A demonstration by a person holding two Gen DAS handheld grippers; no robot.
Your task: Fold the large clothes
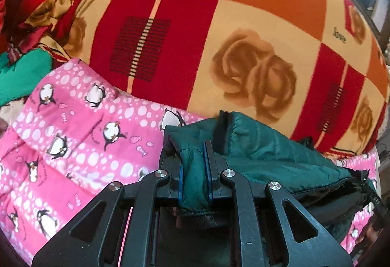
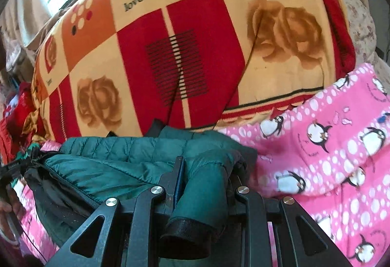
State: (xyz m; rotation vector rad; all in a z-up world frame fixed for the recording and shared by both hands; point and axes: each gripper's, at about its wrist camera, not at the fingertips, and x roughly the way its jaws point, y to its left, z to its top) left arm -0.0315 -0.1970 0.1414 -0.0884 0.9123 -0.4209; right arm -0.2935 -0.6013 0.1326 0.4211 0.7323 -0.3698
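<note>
Nearest the lens in both views: black gripper linkage, rivets and jaw arms filling the bottom of frame

Left gripper (image 1: 195, 162): jaws nearly closed, blue pads clamped on a bunched fold of the dark green quilted jacket (image 1: 263, 154). Fabric pokes out behind the jaws, hem edge visible below them. Zipper edge (image 1: 360, 181) trails off right

Right gripper (image 2: 207, 176): also pinched down, slightly wider, holding a rolled sleeve of the same jacket (image 2: 117, 157). Black knit cuff (image 2: 182, 230) hangs out toward the camera. Wider gap likely because the sleeve is a thicker roll than the flat fold on the left

Jacket location: spans between the two grippers, body sagging in the middle, sitting over the pink penguin-print quilt (image 1: 73, 135) at the near edge of the bed. Beyond it, checked rose blanket (image 1: 219, 35) with "love" lettering covers the rest. Crumpled red and green clothes (image 1: 29, 23) piled at far left in the left view

Read on the hold: two-point grip at opposite ends keeps the garment stretched so it can be laid flat or doubled over. Both grippers angle downward at the bed

Judgement: mid-fold carry, jacket not yet laid down neatly. Puffy nylon is slippery, so a shallow pinch could slip. Whether it touches the quilt under the sag: can't tell
</note>
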